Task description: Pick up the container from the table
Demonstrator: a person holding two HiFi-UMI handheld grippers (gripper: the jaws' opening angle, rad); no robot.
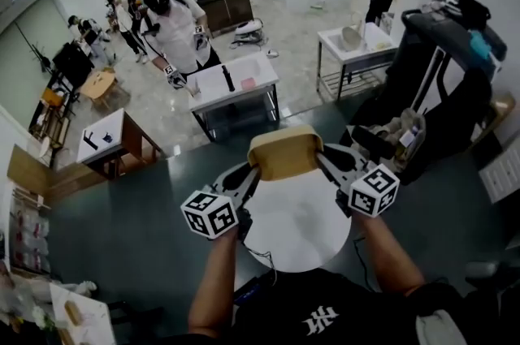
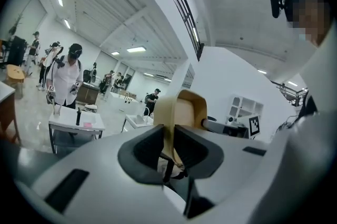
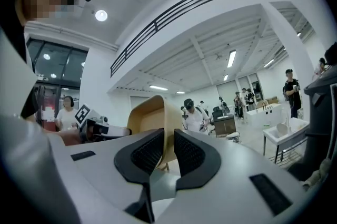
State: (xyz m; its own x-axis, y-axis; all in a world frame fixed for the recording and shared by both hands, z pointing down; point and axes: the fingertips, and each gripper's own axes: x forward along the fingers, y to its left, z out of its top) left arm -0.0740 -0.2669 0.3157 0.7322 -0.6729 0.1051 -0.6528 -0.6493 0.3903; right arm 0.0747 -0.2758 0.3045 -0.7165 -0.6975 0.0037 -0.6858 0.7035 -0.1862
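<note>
**Container held in the air between two pairs of tongs**

The tan container (image 1: 284, 153) hangs above the round white tabletop (image 1: 301, 242), well clear of it and touching nothing but the tongs. The left tongs (image 1: 253, 175) grip its left side and the right tongs (image 1: 323, 163) its right side.

In the left gripper view the dark jaws are closed on a thin edge of the container's wall (image 2: 185, 112), which runs up between them. The right gripper view shows the same hold on the opposite side: the jaws pinch the wall (image 3: 150, 120), and the hollow inside shows to the left of it. Neither pair is empty, and neither stands open.

The container looks light and stiff. Its wall is thin and smoothly curved, its corners are rounded, and nothing can be seen inside it. The surface appears matte but smooth, so a pinch on so narrow an edge probably gives little friction.

The two opposite side walls look like the sensible places to hold it. The hold depends on both sides staying level with each other. If one pair of tongs rises, rolls or eases off ahead of the other, the container could pivot in the grip or slide out. A hard squeeze might flex or crack the thin wall.
</note>
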